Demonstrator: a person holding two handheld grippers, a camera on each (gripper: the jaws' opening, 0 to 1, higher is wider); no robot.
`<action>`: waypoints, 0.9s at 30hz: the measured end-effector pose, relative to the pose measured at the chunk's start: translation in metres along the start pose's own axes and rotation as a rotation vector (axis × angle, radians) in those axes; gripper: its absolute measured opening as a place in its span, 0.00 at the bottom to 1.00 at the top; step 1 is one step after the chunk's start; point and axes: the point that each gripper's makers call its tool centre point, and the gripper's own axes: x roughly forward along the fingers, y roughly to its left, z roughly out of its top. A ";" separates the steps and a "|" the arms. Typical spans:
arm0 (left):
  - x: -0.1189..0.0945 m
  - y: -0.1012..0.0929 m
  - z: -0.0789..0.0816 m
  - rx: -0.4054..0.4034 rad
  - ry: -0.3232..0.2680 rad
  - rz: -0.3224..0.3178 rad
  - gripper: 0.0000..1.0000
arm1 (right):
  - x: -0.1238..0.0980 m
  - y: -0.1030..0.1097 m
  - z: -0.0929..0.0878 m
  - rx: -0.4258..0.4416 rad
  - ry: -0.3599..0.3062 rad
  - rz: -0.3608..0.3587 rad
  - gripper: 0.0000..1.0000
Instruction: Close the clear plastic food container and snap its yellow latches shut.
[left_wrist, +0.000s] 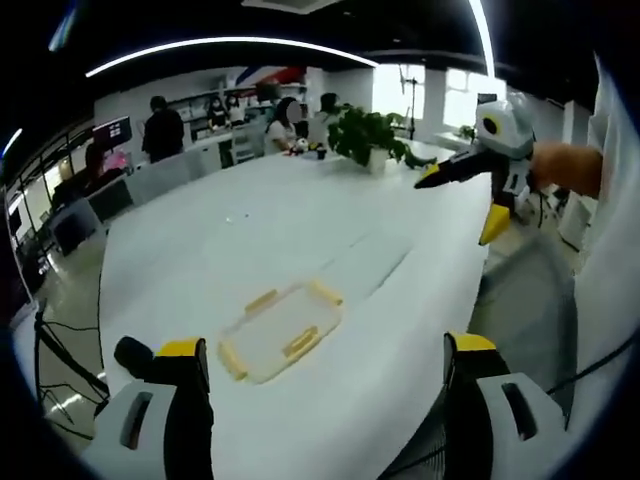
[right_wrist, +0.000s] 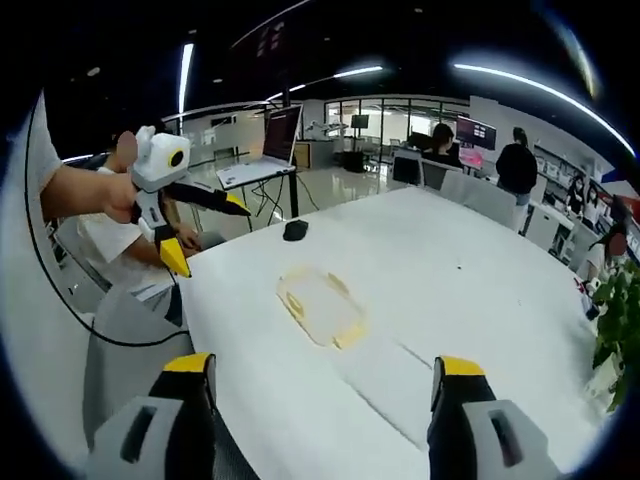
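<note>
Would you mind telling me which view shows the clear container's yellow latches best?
The left gripper view: the clear container sits nearer, its yellow latches distinct. The right gripper view shows the container smaller and fainter.

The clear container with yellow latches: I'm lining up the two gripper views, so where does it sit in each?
Left gripper view: the container lies on the white table, low and centre, between that view's own jaws.
Right gripper view: the container lies at mid-picture, on the table's near part.
Shared landmark: the potted plant, top centre in the left gripper view, at the right edge in the right gripper view.
</note>
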 end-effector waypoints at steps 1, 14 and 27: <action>0.002 0.001 0.000 0.005 0.000 -0.012 0.95 | 0.003 -0.002 0.001 -0.006 0.002 0.001 0.89; 0.025 0.013 -0.012 0.137 0.065 -0.140 0.95 | 0.036 -0.017 0.012 -0.110 0.033 0.032 0.86; 0.037 0.034 -0.024 0.255 0.123 -0.239 0.95 | 0.070 -0.021 0.014 -0.253 0.091 0.081 0.82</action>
